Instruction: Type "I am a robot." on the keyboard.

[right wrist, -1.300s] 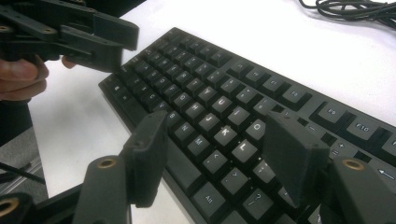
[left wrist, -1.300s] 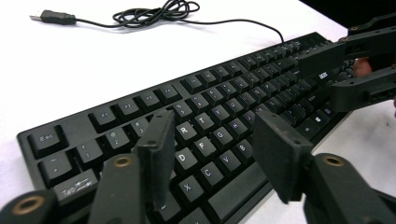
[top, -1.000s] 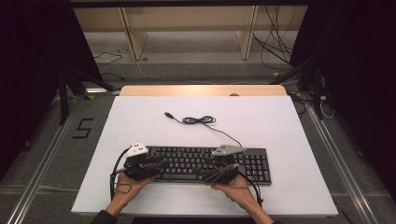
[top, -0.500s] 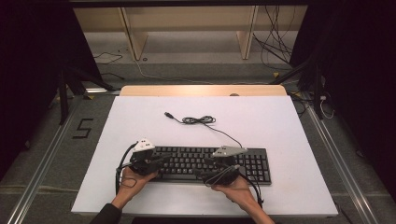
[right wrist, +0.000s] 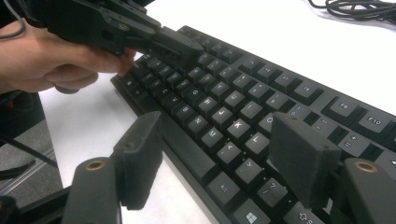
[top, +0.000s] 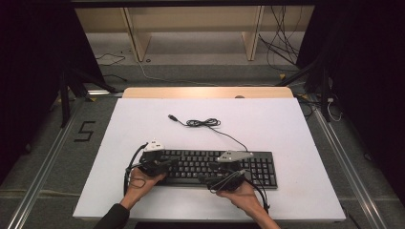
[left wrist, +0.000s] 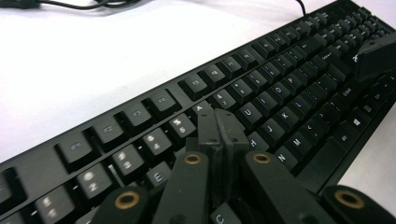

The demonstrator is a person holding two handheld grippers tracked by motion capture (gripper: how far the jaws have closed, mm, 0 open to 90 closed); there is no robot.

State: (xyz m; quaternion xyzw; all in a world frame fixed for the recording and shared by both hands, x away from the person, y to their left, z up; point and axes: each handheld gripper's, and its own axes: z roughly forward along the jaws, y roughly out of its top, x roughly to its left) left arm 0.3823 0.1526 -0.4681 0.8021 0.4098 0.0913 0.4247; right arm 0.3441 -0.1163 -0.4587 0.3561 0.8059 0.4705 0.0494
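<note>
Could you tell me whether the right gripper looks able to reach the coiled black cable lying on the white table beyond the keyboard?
Probably yes: the right gripper is open and empty, and only the low black keyboard lies before the coiled black cable.

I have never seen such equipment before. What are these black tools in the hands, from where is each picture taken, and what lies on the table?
No robot is here: a person holds a hand tool with two black jaws in each hand. The high view looks down from above the white table. The other two pictures come from small cameras riding on the tools, looking along their own jaws.

On the table lies a black computer keyboard, with its thin black cable partly coiled behind it.

The left gripper has its jaws pressed together, with nothing between them; they have just been closing. Its tips are over the letter keys, but I cannot tell whether they touch a key. The right gripper has its jaws standing wide apart above the keyboard's near edge, gripping nothing.
</note>
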